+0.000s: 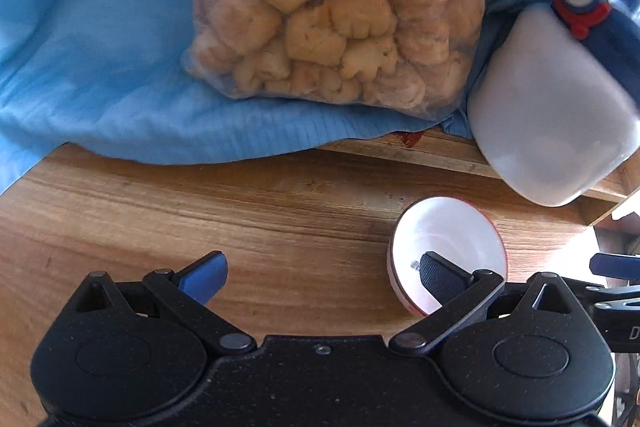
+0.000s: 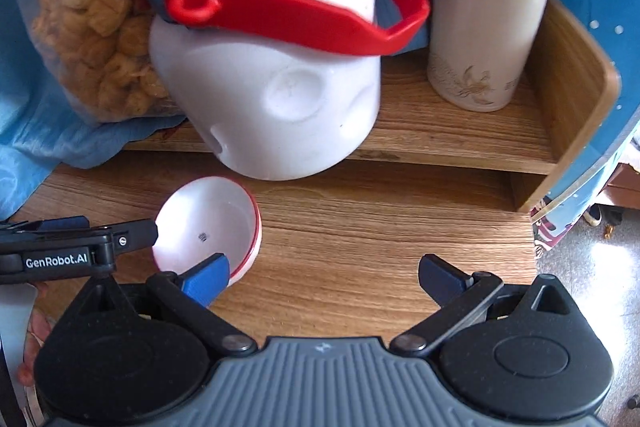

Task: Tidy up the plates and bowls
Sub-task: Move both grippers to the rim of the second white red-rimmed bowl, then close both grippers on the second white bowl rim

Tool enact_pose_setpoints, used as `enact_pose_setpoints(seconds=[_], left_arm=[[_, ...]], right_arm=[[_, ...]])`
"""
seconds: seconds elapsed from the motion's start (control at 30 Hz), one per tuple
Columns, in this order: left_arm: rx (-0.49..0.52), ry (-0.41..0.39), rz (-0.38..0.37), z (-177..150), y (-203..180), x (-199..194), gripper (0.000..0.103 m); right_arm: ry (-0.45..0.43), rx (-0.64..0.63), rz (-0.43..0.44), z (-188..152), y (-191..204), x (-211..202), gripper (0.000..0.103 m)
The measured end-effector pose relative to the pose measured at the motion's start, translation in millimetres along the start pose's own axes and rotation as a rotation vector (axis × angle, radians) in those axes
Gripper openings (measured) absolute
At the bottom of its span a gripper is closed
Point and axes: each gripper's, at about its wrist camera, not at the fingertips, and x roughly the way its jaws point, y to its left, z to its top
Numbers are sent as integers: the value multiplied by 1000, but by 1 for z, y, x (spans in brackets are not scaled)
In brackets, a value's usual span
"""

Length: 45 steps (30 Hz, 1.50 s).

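A small white bowl (image 2: 208,227) with a red rim stands on the wooden table (image 2: 360,227). My right gripper (image 2: 324,263) is open, and its left blue fingertip (image 2: 212,275) overlaps the bowl's near rim. The rest of its gap holds bare table. In the left wrist view the same bowl (image 1: 448,247) lies at the lower right. My left gripper (image 1: 322,263) is open too, with its right fingertip (image 1: 436,271) in front of the bowl's inside. The left gripper (image 2: 80,243) reaches the bowl's left rim in the right wrist view.
A white jug (image 2: 280,99) with a blue lid and red handle leans on a raised wooden shelf (image 2: 460,143). Beside it stand a cream thermos (image 2: 484,27) and a clear bag of snacks (image 1: 340,7) on blue cloth (image 1: 100,67). The table edge (image 2: 532,247) drops off at the right.
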Motion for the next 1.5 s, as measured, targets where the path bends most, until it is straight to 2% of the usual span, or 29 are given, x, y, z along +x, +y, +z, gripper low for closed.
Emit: enact_pose_setpoints(seconds=[0.2, 0.4, 0.5, 0.63, 0.67, 0.73, 1.0, 1.07, 1.13, 1.27, 1.3, 1.5], left_arm=[[-8, 10, -28, 6, 0, 9, 99], [-14, 50, -52, 7, 6, 27, 92], [-13, 57, -58, 7, 6, 32, 86], [-12, 82, -86, 10, 7, 35, 73], [-13, 80, -94, 11, 8, 35, 70], [-18, 85, -127, 10, 7, 37, 56], [-1, 86, -176, 11, -7, 34, 30], [-3, 84, -183, 9, -12, 33, 26], [-22, 85, -202, 7, -13, 32, 15], [-65, 102, -224, 2, -15, 32, 12], [-77, 105, -229, 1, -15, 31, 12], [-105, 125, -233, -14, -9, 23, 12]], right_arm=[[22, 1, -13, 2, 4, 12, 103], [33, 27, -13, 5, 7, 23, 102], [27, 28, -23, 5, 11, 25, 94], [30, 17, -2, 5, 13, 26, 78], [31, 15, 1, 5, 15, 27, 76], [37, 22, 2, 4, 17, 27, 76], [31, 27, 32, 3, 20, 31, 60], [38, 33, 56, 3, 20, 33, 51], [40, 42, 89, 1, 23, 34, 42], [42, 44, 144, 2, 24, 37, 19], [47, 43, 156, 6, 24, 40, 16], [69, 52, 191, -1, 25, 40, 13]])
